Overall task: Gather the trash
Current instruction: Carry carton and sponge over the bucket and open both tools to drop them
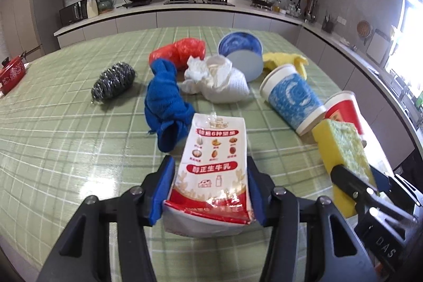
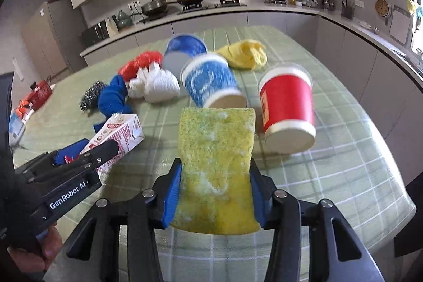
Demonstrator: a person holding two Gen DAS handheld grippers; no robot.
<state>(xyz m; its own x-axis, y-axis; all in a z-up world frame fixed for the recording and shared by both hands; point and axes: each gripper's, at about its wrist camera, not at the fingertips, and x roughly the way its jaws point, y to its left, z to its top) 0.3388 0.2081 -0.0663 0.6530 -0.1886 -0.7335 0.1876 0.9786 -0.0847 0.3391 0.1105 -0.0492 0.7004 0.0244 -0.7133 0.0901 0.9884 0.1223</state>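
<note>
My left gripper (image 1: 211, 171) is shut on a red and white milk carton (image 1: 215, 163) and holds it above the green checked table (image 1: 66, 136). The carton also shows in the right wrist view (image 2: 119, 132). My right gripper (image 2: 216, 171) is shut on a yellow sponge (image 2: 216, 165), which also shows in the left wrist view (image 1: 343, 149). On the table lie a blue paper cup (image 1: 293, 99), a red paper cup (image 2: 286, 107), crumpled white paper (image 1: 216, 78), a red plastic bag (image 1: 179, 50) and a blue bowl (image 1: 242, 54).
A blue cloth (image 1: 166, 107), a steel scourer (image 1: 113, 81) and a yellow cloth (image 1: 286, 61) lie on the table too. A red pot (image 1: 12, 70) stands at the far left edge. Kitchen counters (image 1: 185, 9) run behind the table and along the right.
</note>
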